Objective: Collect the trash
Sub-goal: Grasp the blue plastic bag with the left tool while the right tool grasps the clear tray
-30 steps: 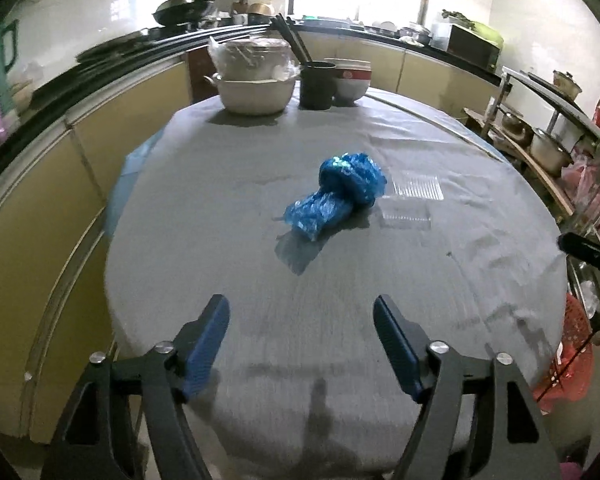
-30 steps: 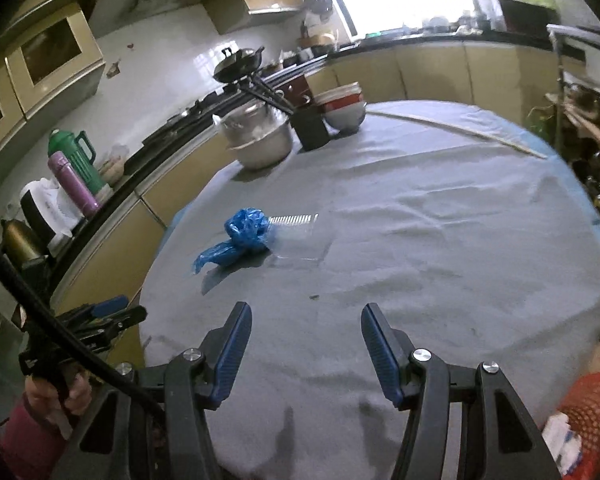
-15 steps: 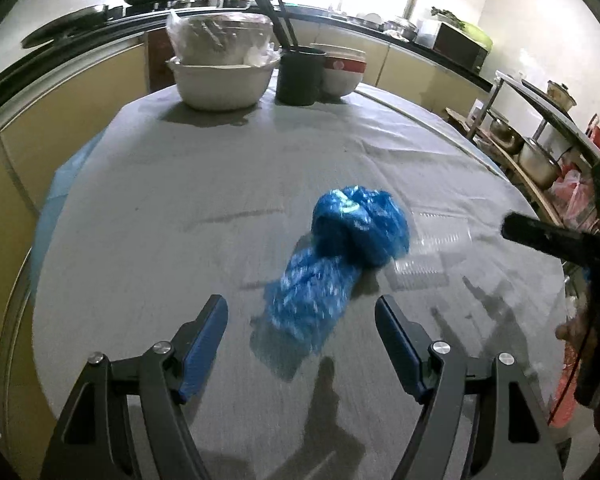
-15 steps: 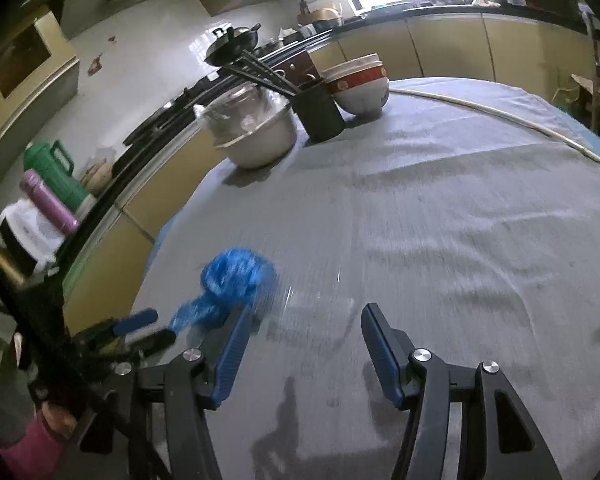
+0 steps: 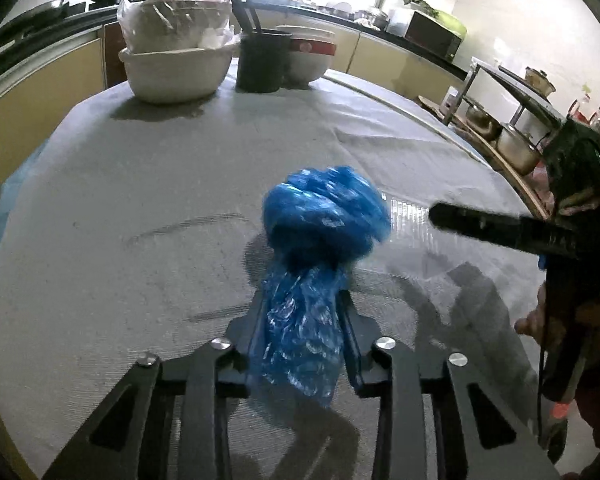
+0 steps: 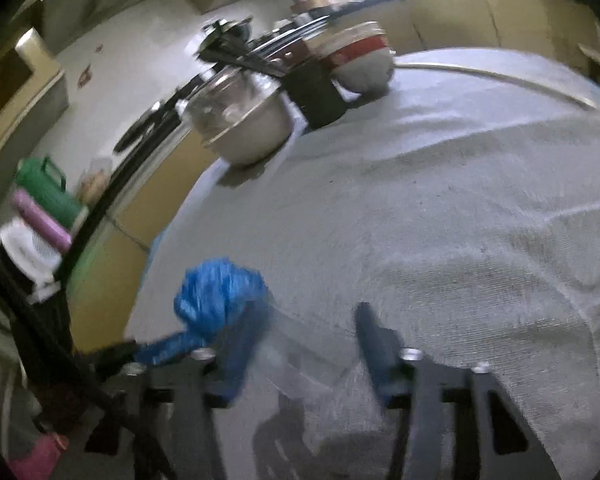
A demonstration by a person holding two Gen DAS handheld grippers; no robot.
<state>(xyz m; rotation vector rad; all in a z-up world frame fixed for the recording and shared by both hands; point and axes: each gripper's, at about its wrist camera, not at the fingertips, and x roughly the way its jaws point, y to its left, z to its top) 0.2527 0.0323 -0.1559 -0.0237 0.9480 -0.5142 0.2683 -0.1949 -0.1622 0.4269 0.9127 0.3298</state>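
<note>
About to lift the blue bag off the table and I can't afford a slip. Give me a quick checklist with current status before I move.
1. Left claw shut on the blue bag: ok; its jaws have just closed on the twisted tail.
2. Grip on the bag's bulk: not ok; only the thin tail is pinched, the ball sits beyond the fingertips.
3. Clear plastic tray free of the bag: cannot tell; it lies right against it.
4. Right claw clear of the bag: cannot tell; the picture is blurred, the jaws have been closing, nothing seen gripped.
5. Bowls and dark cup out of the way: ok; far side of the table.
</note>
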